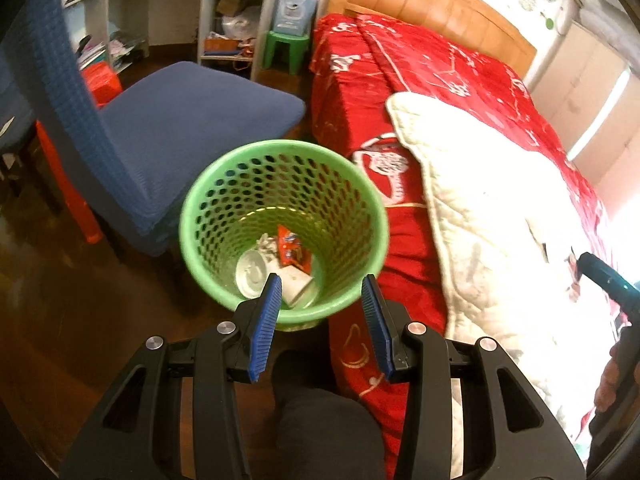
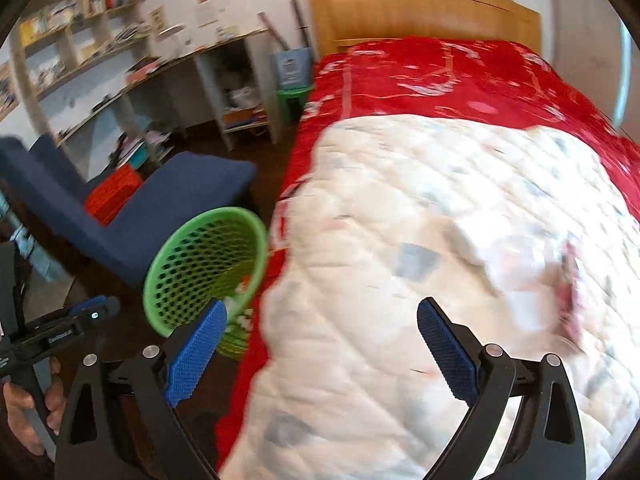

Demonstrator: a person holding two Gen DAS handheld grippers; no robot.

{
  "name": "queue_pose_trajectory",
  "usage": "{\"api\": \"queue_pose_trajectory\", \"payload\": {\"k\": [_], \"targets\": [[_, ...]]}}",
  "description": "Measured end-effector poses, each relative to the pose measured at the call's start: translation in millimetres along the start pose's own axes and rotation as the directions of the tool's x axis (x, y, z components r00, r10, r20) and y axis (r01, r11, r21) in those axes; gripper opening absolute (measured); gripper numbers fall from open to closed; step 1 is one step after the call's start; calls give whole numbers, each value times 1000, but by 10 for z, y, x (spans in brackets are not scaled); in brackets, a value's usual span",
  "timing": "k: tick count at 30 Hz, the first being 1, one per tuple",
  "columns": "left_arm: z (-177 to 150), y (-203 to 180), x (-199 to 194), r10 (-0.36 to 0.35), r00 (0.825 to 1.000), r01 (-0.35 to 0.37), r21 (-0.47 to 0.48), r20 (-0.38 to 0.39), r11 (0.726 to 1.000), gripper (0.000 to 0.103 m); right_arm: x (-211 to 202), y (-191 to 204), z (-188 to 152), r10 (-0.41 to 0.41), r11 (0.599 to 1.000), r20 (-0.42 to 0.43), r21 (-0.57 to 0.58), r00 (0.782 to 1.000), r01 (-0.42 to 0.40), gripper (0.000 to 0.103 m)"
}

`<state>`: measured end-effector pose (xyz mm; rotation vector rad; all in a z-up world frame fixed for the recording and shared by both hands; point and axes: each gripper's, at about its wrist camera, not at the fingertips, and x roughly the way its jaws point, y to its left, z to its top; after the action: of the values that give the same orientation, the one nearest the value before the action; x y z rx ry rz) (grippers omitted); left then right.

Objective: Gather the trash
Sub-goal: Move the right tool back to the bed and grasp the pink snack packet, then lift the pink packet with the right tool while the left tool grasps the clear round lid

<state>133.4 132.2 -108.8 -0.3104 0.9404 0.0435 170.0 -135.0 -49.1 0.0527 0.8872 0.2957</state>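
A green perforated bin (image 1: 280, 184) stands on the dark floor beside the bed, also visible as the bin (image 2: 200, 264) in the right wrist view. Inside it lie a white round lid (image 1: 251, 272), a red wrapper (image 1: 292, 246) and white paper (image 1: 296, 286). My left gripper (image 1: 322, 312) hovers over the bin's near rim, open, with nothing between its blue pads. My right gripper (image 2: 322, 344) is wide open and empty above the white quilt (image 2: 400, 220). A blurred red-and-white scrap (image 2: 564, 284) lies on the quilt to its right.
The bed has a red cover (image 1: 400, 80) and a wooden headboard (image 2: 420, 12). A blue chair (image 1: 180, 120) stands left of the bin, with an orange crate (image 2: 114, 194) beyond it. Shelves (image 2: 100, 60) and a green stool (image 1: 286, 46) line the far wall. A hand (image 2: 24, 412) holds the left gripper.
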Motion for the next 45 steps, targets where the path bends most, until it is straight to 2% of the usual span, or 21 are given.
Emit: {"api": "queue_pose_trajectory", "payload": {"k": [11,13,20,29,34,39,45], "targets": [[-61,-454,90,-23,999,25,67,-32,997,42,-337,-1242,-133,-133,975,9,180,991,129,92],[-76,-521,97,-28,999,30,78,-38,996,42,-340,-1474,-144,-144,966,3,218,990,140,88],[-120,-810,157,-31,998,38,133,-56,990,42,-257,-2195,-196,-141,925,-33,352,989,144,88],[-124,-1090,251,-40,996,54,175,-81,983,42,112,-2637,-198,-56,885,-90,457,994,91,88],[-124,-1268,264,-59,994,76,205,-90,976,42,272,-2762,-205,-37,874,-113,478,993,87,88],[-153,-1489,300,-87,990,111,245,-108,963,42,391,-2802,-216,-33,876,-142,472,989,97,80],[-207,-1837,343,-134,981,172,304,-141,937,42,423,-2846,-258,-26,871,-143,483,989,93,62]]}}
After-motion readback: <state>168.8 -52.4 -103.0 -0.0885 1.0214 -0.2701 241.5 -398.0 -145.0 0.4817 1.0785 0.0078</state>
